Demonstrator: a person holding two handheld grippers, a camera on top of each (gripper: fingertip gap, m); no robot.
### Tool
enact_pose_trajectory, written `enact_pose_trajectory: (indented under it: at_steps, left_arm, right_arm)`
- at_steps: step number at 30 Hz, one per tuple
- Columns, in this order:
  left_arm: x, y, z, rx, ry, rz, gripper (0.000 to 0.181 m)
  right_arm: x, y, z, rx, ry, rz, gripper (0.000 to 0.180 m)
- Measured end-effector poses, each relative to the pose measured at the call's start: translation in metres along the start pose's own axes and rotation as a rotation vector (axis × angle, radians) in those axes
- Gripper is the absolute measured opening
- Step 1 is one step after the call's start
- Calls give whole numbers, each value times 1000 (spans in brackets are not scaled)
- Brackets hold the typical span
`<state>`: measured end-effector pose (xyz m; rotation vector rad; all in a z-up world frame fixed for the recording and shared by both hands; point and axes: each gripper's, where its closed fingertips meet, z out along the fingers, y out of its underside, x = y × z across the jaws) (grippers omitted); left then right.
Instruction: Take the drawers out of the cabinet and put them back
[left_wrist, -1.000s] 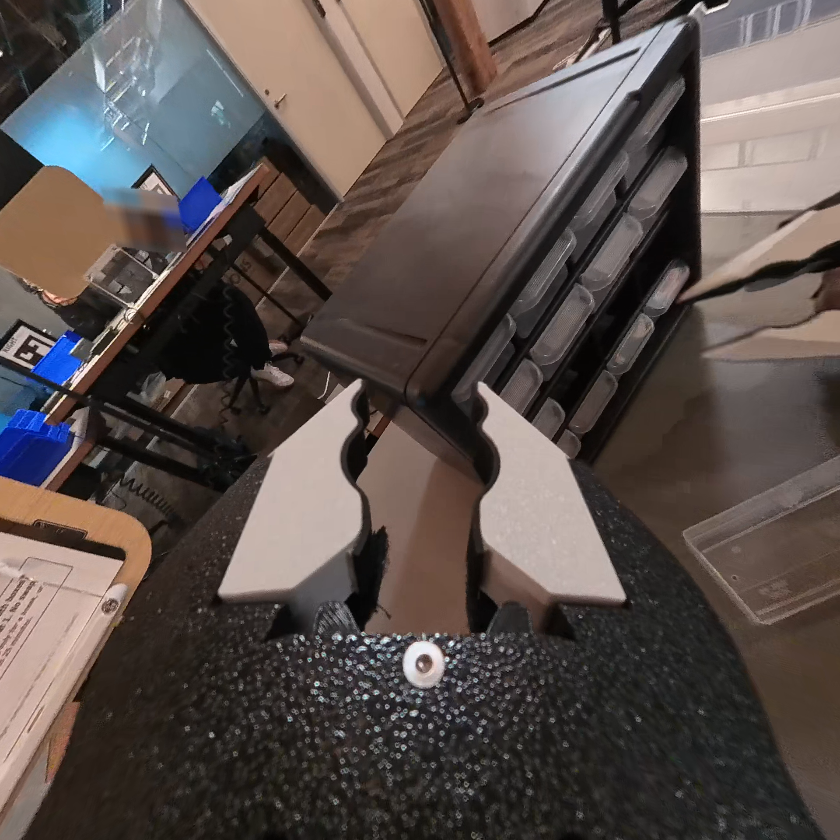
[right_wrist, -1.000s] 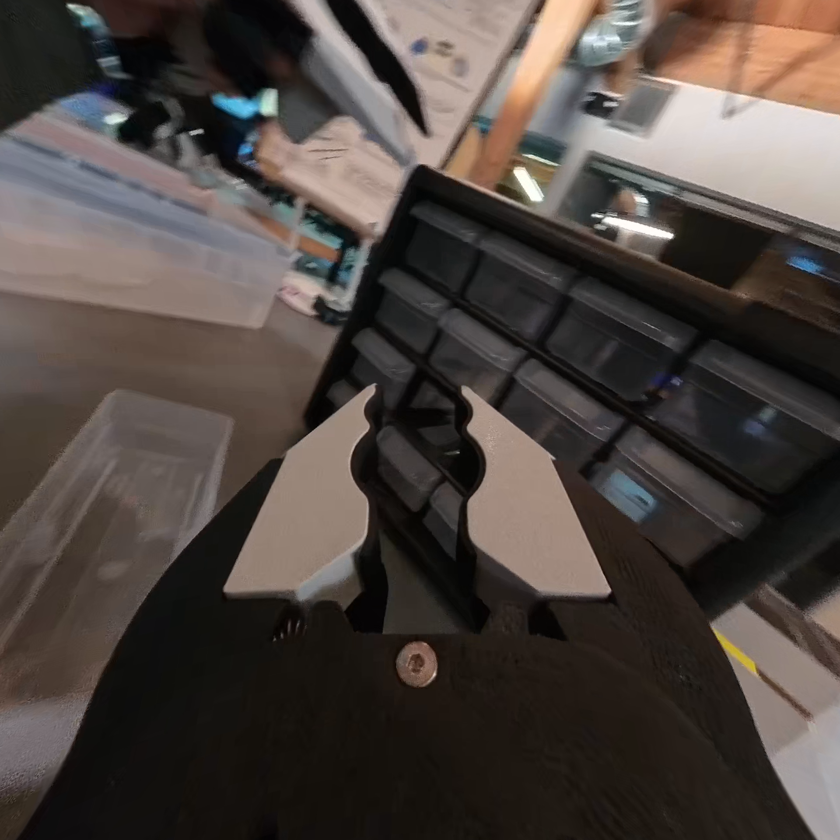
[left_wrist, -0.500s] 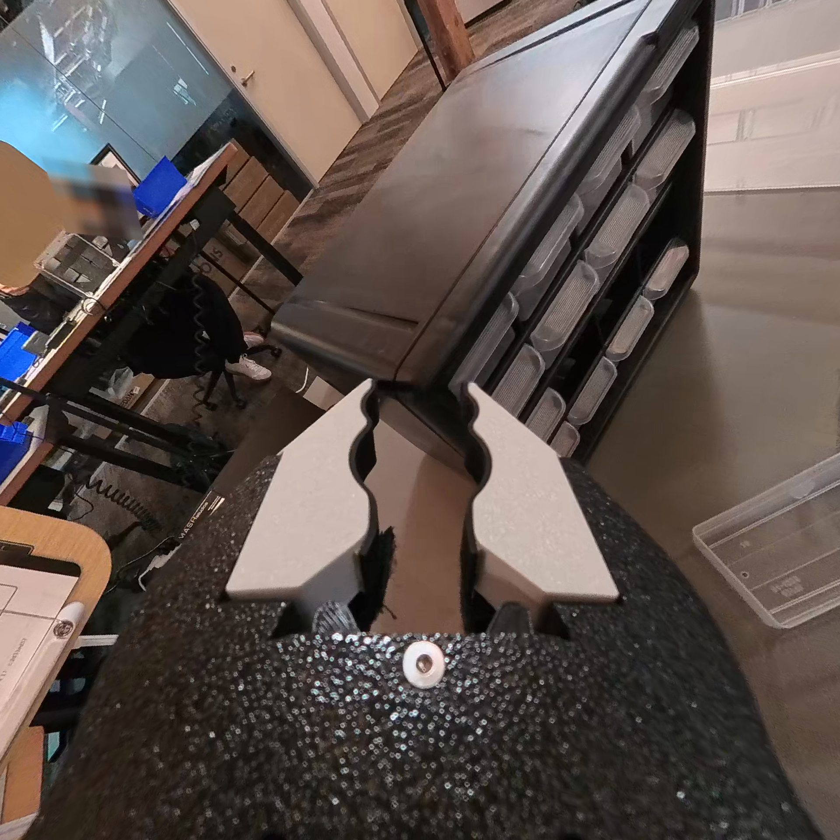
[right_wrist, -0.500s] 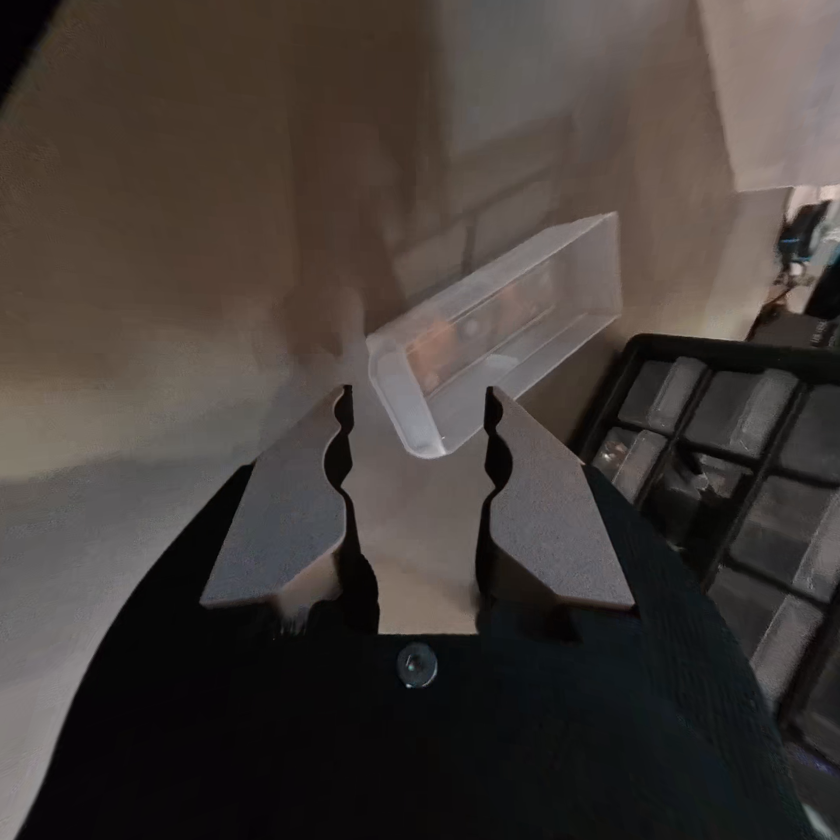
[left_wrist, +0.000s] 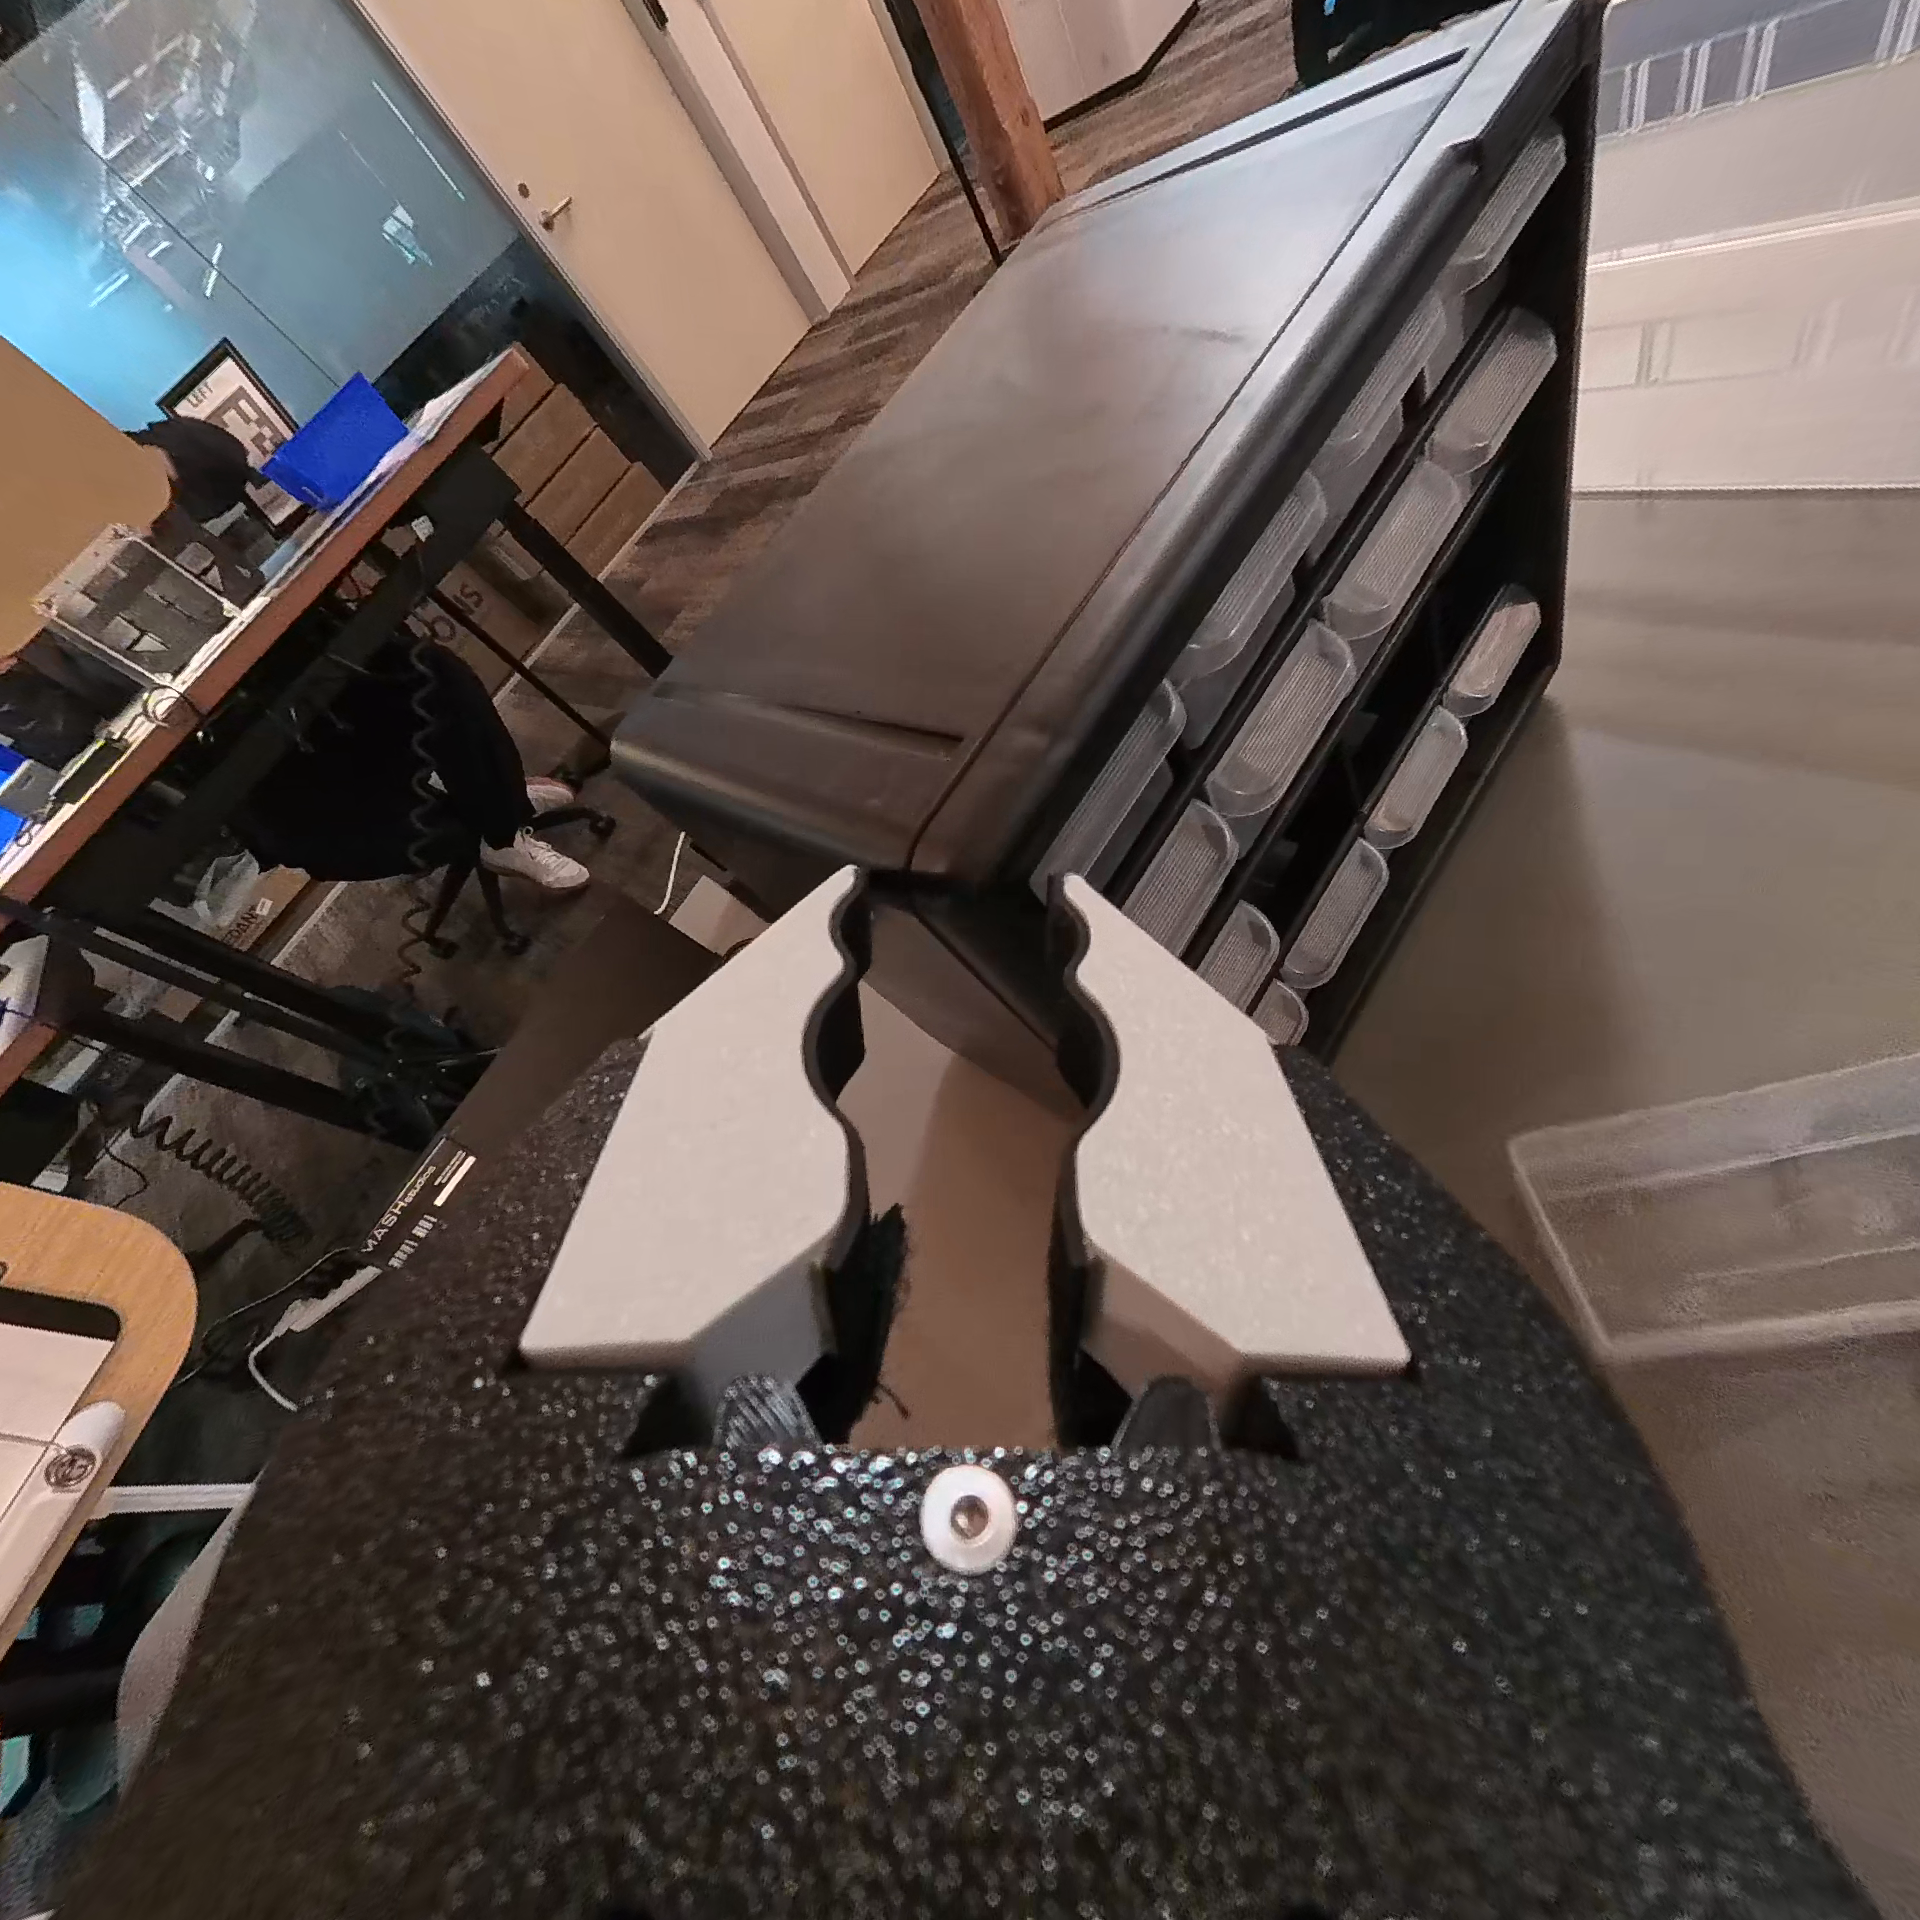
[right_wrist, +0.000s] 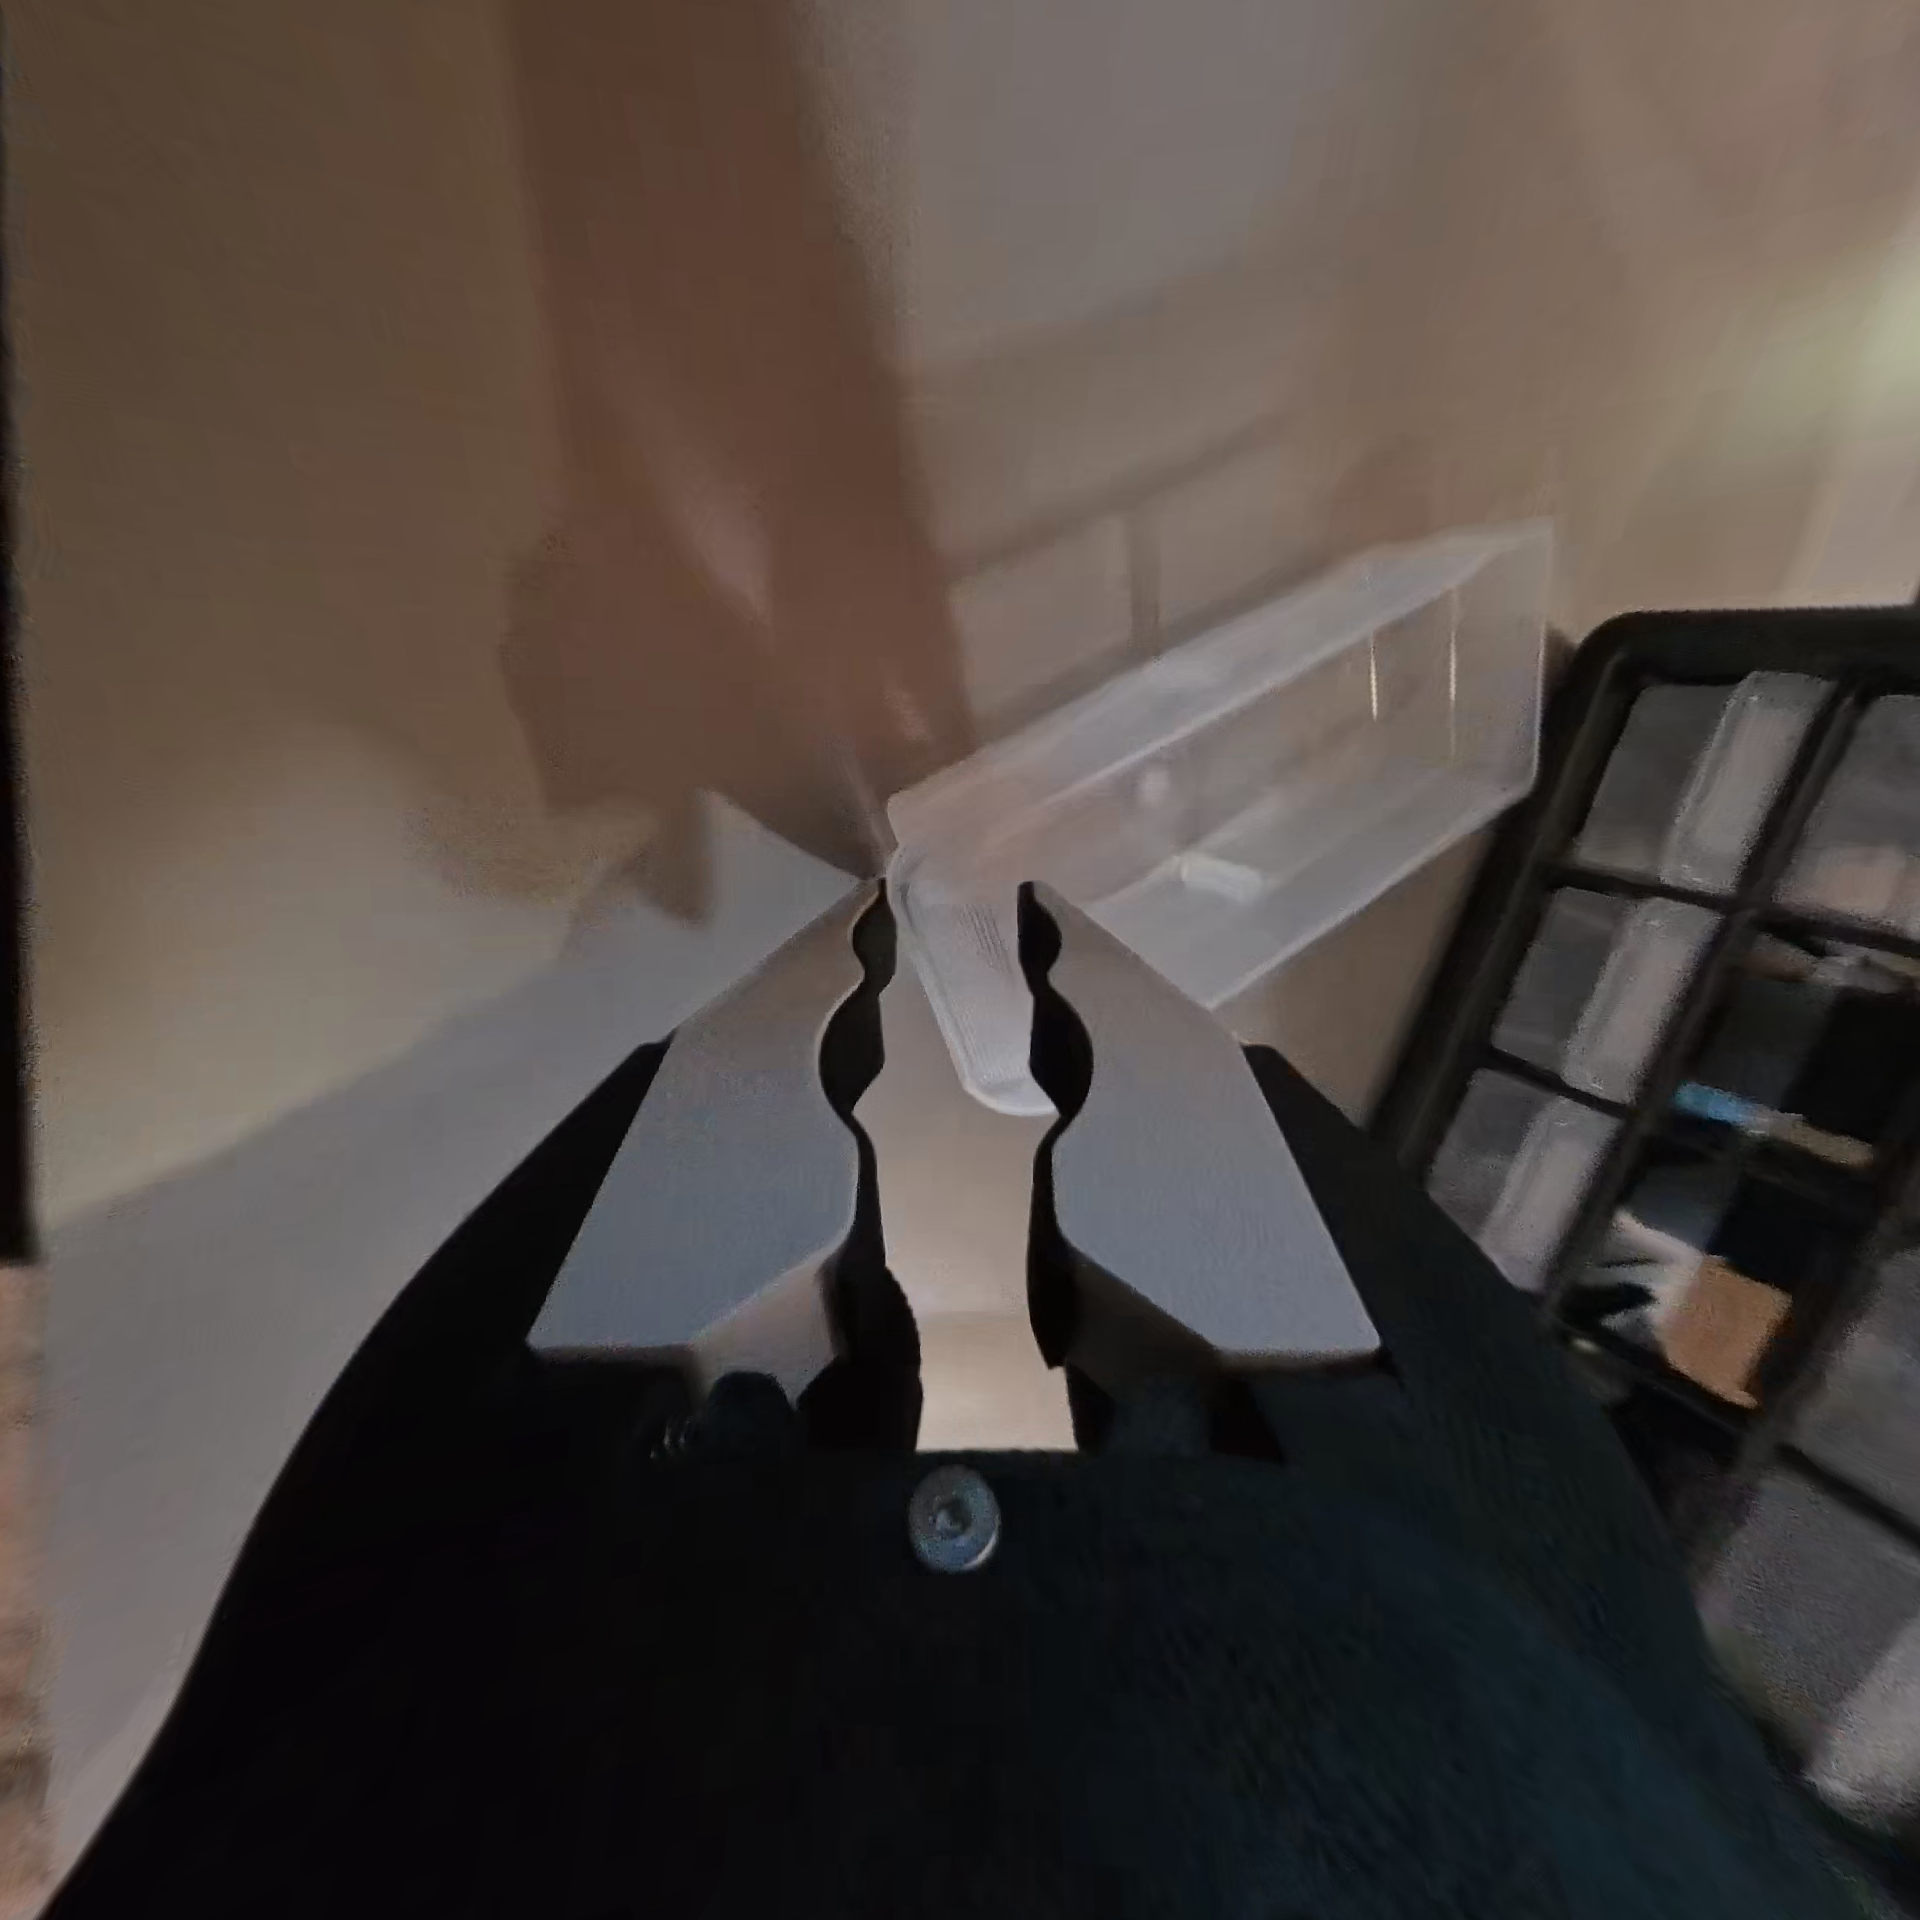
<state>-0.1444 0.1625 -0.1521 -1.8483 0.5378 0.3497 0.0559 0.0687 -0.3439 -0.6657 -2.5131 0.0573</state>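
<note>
Black cabinet (left_wrist: 1091, 520): stands on the brown table (left_wrist: 1714, 727), seen at a slant in the left wrist view; its front grid also shows at the right edge of the right wrist view.
Drawers in the cabinet (left_wrist: 1288, 707): small clear plastic ones fill most slots; at least one slot in the lower middle looks dark and open.
Loose clear drawer (right_wrist: 1247, 769): out of the cabinet, lying on the table just beside the cabinet's front; its rounded handle end points at the right tongs. It shows too at the right edge of the left wrist view (blurred there).
Left tongs (left_wrist: 961, 904): fingers apart with nothing between them, held at the cabinet's near top corner; whether they touch it cannot be told.
Right tongs (right_wrist: 951, 899): fingers apart, one on either side of the loose drawer's handle end; the right finger seems to meet the handle, the left one stands clear of it, so there is no clamp (motion blur makes the contact hard to judge).
Background, left wrist view: a wooden desk (left_wrist: 312, 540) with blue bins (left_wrist: 332, 442) on it, a black chair (left_wrist: 384, 769) beneath, doors and a glass wall behind.
</note>
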Motion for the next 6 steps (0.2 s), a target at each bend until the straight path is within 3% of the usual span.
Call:
enact_pose_trajectory:
  at_steps: [4, 6]
  left_arm:
    - [0, 0, 0, 3, 4, -7, 31]
    - [1, 0, 0, 3, 5, -8, 31]
  right_arm:
    - [-9, -31, -4, 140, -64, 145, 41]
    - [-7, -31, -5, 148, -62, 139, 42]
